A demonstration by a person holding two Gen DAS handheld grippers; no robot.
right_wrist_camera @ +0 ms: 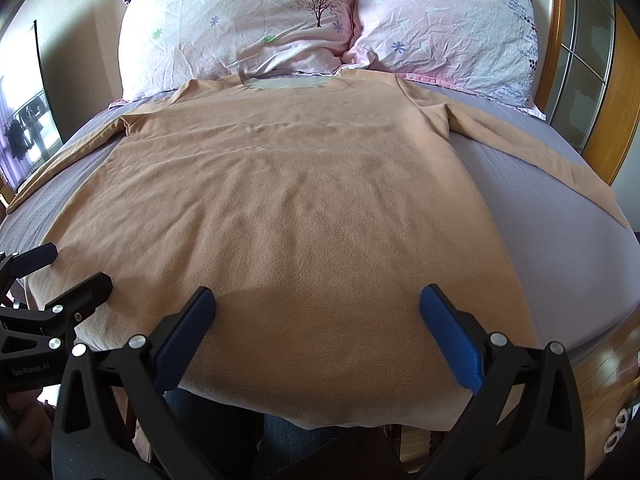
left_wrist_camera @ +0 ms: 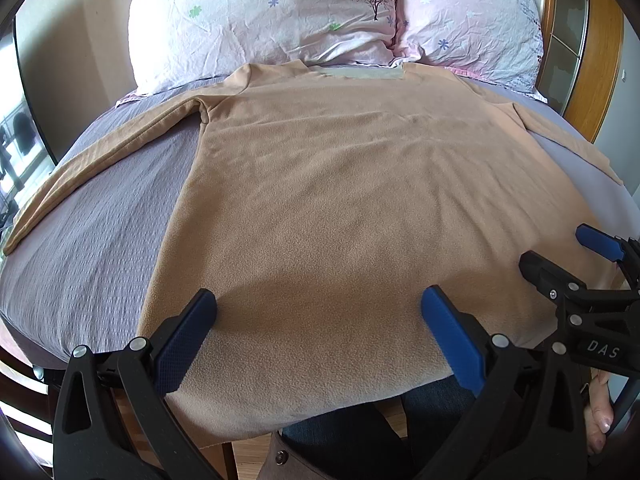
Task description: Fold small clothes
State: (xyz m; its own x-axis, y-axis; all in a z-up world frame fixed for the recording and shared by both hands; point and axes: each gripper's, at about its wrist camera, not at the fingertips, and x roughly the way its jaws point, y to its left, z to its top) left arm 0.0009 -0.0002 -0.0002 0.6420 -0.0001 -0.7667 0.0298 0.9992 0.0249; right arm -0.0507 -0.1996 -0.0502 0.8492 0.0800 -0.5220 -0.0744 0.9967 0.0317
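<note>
Across the left wrist view, a tan long-sleeved top (left_wrist_camera: 332,208) is seen spread flat on the bed (left_wrist_camera: 100,248), collar toward two pillows (left_wrist_camera: 260,20); the left tool (left_wrist_camera: 320,336) is held apart over its hem. From the right wrist view, the right tool (right_wrist_camera: 318,336) is likewise held apart above the hem.

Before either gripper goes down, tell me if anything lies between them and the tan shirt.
Nothing visible does. The tan shirt lies spread flat on the bed, its top bare. The left gripper and right gripper are both open above its near hem. The pillows sit beyond the collar.
</note>
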